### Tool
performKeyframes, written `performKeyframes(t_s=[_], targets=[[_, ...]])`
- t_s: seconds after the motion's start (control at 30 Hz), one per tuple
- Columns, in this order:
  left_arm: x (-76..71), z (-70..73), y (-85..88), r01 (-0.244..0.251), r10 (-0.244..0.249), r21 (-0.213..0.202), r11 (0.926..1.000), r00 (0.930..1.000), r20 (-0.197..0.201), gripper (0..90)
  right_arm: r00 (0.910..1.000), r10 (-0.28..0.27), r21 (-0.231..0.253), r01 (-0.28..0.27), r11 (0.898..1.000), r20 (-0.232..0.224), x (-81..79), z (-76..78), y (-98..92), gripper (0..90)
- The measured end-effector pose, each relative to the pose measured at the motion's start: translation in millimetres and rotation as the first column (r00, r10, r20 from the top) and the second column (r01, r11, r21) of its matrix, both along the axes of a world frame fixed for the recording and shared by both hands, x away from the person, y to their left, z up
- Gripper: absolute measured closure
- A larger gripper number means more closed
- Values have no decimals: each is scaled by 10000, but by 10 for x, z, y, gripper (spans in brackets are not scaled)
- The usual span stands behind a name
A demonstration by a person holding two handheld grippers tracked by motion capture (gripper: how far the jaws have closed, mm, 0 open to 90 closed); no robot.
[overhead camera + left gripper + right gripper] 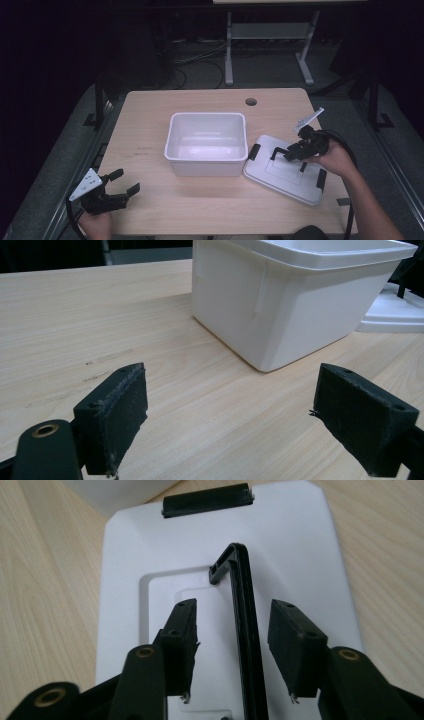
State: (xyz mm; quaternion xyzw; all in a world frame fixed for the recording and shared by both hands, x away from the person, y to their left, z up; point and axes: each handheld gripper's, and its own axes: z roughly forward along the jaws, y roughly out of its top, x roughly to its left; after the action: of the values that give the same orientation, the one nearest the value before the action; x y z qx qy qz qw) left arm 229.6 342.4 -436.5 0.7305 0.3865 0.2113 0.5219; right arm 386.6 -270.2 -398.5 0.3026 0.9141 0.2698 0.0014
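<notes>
On the wooden table (150, 115), the right gripper (232, 630), half spread, straddles the lid (285, 172) handle (245, 630) at four o'clock. Next it should pinch the handle. The left gripper (120, 182) waits spread wide.

Left tongs (230, 415) low over bare wood of table (75, 315), jaws wide apart, nothing between pads. White bin (295, 295) stands ahead, toward upper right, near corner facing tongs. White lid (395, 315) lies flat on table just behind bin, at right.

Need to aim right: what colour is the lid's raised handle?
Black handle on the white plastic lid; right gripper view.
</notes>
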Motion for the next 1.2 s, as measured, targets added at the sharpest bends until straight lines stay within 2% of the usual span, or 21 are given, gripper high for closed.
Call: performKeyframes(t_s=[0.17,0.53,1.2], targets=[[1,-3,-4,-13,13,-15,10000,10000,-11,132,9999,47,140,-45,9999,-99,-24,-82,-26,637],[0,-3,0,-8,8,-10,10000,10000,-15,132,9999,145,339,-146,9993,14,-39,-84,-32,759],[-3,-7,21,-67,67,-178,9998,10000,-5,131,9992,386,166,-385,9991,-73,-30,-105,1,805]])
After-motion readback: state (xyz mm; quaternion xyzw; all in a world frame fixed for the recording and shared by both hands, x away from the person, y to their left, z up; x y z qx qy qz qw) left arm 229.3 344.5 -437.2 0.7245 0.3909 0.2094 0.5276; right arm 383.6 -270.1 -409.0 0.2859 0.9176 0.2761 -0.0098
